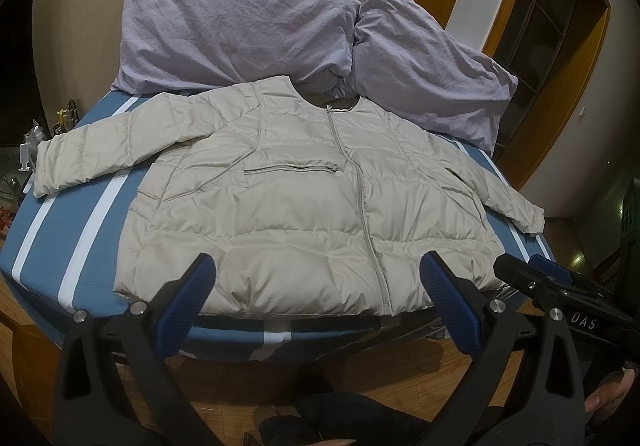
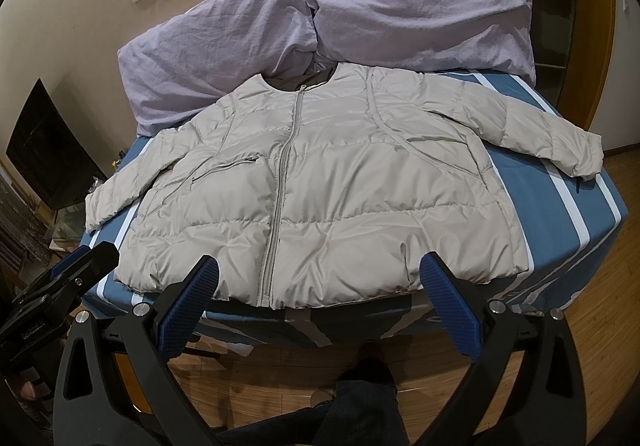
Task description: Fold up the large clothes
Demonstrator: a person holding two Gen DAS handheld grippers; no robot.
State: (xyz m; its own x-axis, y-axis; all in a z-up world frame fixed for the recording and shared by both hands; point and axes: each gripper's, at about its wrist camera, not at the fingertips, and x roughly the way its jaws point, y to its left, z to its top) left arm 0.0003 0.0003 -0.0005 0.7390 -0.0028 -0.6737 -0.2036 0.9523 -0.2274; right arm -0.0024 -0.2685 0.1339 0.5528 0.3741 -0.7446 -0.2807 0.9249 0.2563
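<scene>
A beige quilted puffer jacket [image 1: 304, 198] lies flat and zipped, front up, on the blue-and-white striped bed [image 1: 60, 230], collar towards the pillows and both sleeves spread out. It also shows in the right wrist view [image 2: 320, 186]. My left gripper [image 1: 318, 274] is open and empty, held just in front of the jacket's hem. My right gripper [image 2: 320, 274] is open and empty, also just in front of the hem. The right gripper shows at the right of the left wrist view [image 1: 532, 270]; the left gripper shows at the left of the right wrist view [image 2: 88, 262].
Two lilac pillows [image 1: 240, 30] lean against the wall behind the collar. The bed's near edge [image 2: 360, 326] drops to a wooden floor [image 2: 600, 346]. A dark cabinet [image 2: 52, 150] stands left of the bed, a wooden door frame [image 1: 560, 86] at the right.
</scene>
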